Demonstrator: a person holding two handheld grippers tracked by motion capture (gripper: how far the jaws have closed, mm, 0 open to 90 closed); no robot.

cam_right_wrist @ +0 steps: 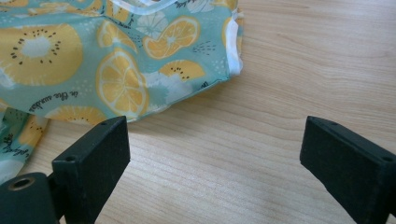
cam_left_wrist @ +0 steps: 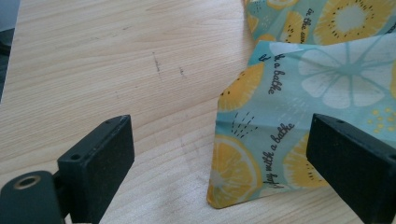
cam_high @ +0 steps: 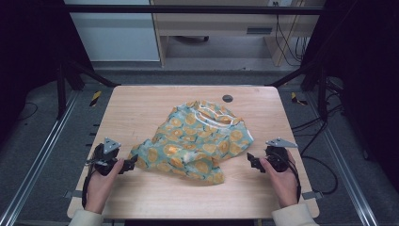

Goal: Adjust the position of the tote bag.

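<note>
From the high view I see my left gripper and right gripper low on the table, one on each side of the crumpled cloth. The cloth is blue-green with yellow fruit slices and lies in the middle of the table.

The left gripper view shows small writing on the cloth, which I can't read from above. A pointed corner of it sits between my wide-open jaws, but nothing squeezes it.

In the right gripper view my jaws are wide too, with bare wood between them. The cloth's white-trimmed edge lies just past the left jaw.

Farther off, the table has lots of free wood around the cloth.
</note>
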